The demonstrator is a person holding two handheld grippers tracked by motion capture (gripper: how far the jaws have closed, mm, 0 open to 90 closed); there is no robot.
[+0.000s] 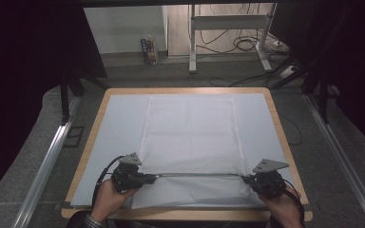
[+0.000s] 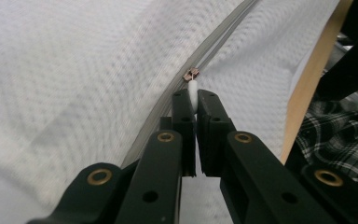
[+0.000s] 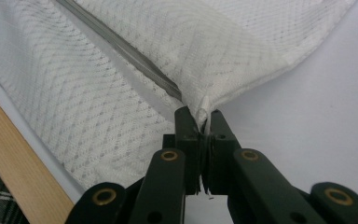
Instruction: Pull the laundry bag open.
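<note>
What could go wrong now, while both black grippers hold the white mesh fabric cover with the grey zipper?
1. The left gripper pinches only the small white zipper pull tab; it may slip out if pulled hard.
2. The right gripper grips just a thin corner of the white mesh fabric cover; that small hold could slide free or strain the seam.
3. The grey zipper is stretched between them; loose fabric beside the slider might jam it.

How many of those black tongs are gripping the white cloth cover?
2. The left tongs pinch the white zipper pull at the cover's near left; the right tongs clamp the fabric corner at the zipper's other end.
</note>
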